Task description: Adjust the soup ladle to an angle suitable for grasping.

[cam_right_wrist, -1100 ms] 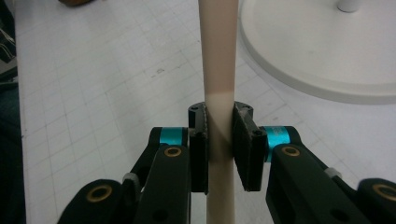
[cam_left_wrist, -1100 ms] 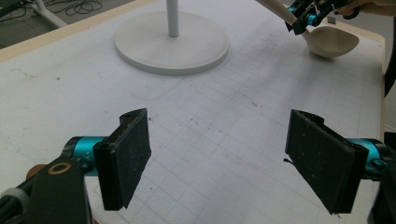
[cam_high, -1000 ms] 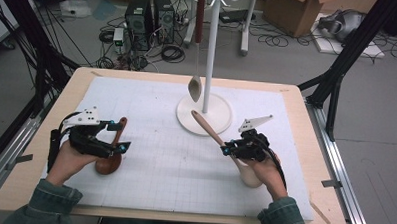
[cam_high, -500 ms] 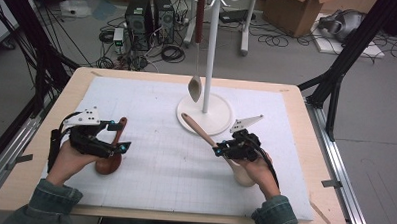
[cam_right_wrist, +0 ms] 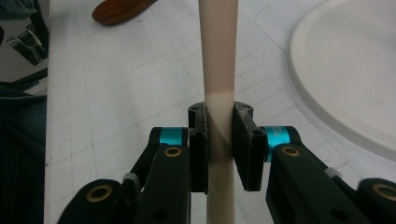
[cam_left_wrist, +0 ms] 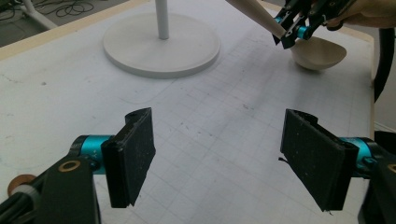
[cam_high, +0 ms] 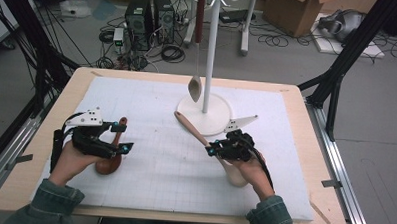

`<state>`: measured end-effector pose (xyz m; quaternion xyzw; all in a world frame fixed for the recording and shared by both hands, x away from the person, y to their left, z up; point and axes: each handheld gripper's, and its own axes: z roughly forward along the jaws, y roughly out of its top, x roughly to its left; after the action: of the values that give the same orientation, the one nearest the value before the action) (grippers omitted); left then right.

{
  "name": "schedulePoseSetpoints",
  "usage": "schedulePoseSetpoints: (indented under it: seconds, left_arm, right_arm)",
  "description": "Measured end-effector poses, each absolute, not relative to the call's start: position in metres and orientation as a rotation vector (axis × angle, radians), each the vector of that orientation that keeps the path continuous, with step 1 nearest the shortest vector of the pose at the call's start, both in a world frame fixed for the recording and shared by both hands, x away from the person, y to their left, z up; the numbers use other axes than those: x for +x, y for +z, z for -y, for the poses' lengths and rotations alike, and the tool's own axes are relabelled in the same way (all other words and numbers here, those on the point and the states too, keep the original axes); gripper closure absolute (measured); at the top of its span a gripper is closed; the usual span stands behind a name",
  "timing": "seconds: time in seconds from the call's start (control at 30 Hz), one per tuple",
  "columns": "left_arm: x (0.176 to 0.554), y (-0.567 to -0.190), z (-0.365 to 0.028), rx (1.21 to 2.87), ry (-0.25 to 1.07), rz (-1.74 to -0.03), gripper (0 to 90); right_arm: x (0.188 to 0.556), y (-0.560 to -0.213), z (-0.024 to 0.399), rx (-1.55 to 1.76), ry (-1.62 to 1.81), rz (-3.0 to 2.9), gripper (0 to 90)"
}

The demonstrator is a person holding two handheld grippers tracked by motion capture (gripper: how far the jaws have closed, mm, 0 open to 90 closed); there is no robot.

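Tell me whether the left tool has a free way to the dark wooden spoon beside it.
Probably yes: the left tool stands open and holds nothing, and the dark wooden spoon lies on the mat right beside it, uncovered.

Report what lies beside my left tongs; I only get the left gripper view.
Observer: A dark brown wooden spoon lies on the mat right by the left tongs, outside their open gap.
Operator: Check the right tongs' grip.
Observer: In the right gripper view, the right tongs are shut on the pale spoon by its handle, with a pad on either side.
Operator: Look up the stand.
Observer: A hanging spoon with a dark handle dangles from the white stand, its bowl just above the base.
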<state>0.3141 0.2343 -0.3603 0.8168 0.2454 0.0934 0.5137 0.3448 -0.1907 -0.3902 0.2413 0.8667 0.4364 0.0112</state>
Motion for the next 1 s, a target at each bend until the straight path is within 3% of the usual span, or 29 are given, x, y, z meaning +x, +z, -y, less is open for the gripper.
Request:
schedulePoseSetpoints:
  seconds: [1.0]
  left_arm:
    - [0.324,-0.341,-0.175,1.933,0.114,-0.533,40.4]
  right_arm:
    - [0.333,-0.374,0.142,0.644,1.541,-2.672,78.2]
